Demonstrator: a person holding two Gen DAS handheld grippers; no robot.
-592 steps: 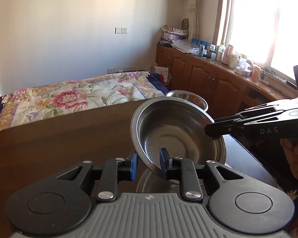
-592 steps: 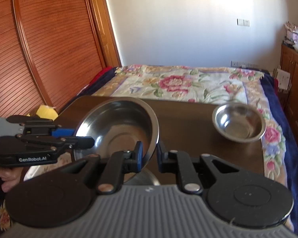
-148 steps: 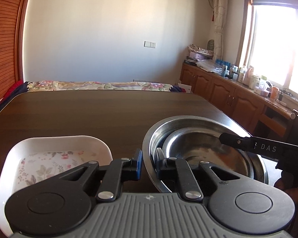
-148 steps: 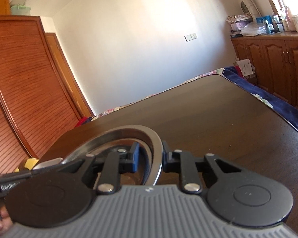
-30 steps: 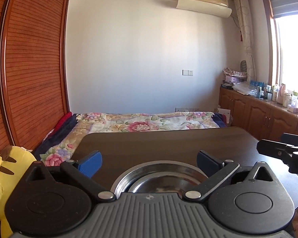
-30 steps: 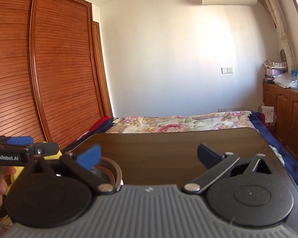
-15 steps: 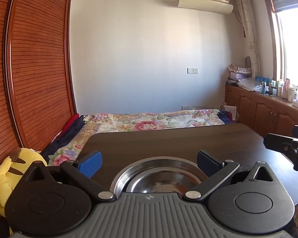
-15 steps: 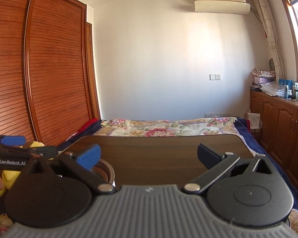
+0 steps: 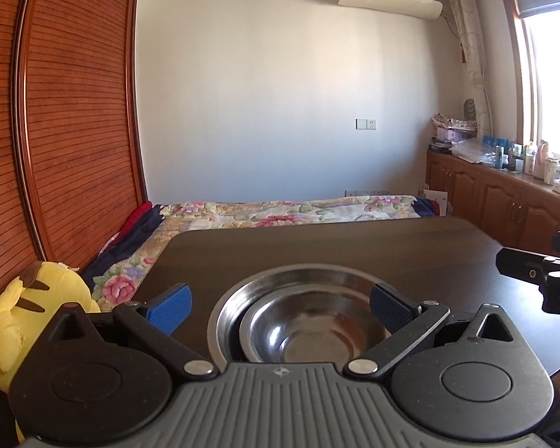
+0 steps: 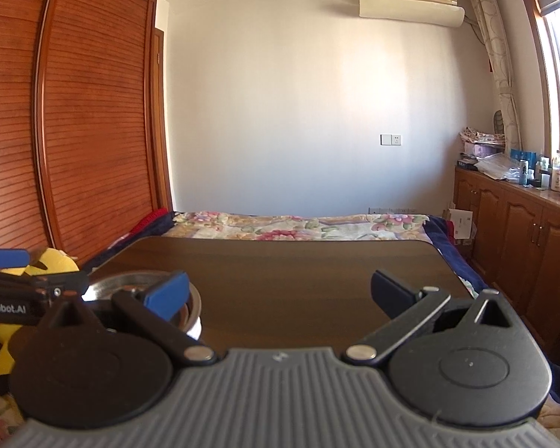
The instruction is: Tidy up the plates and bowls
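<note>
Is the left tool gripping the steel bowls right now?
No, the left tool is open above the nested steel bowls, touching neither.

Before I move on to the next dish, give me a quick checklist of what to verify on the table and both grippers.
1. Small steel bowl nested inside the large steel bowl: ok, it sits within the rim.
2. Left gripper free of the stack: ok, open and holding nothing.
3. Right gripper free: ok, open and holding nothing.
4. Stack fully on the dark wooden table: ok, though near the front edge.
5. White dish under the stack: cannot tell, only a pale sliver shows in the right wrist view.
6. Other dishes left to sort: cannot tell, none in view.
</note>
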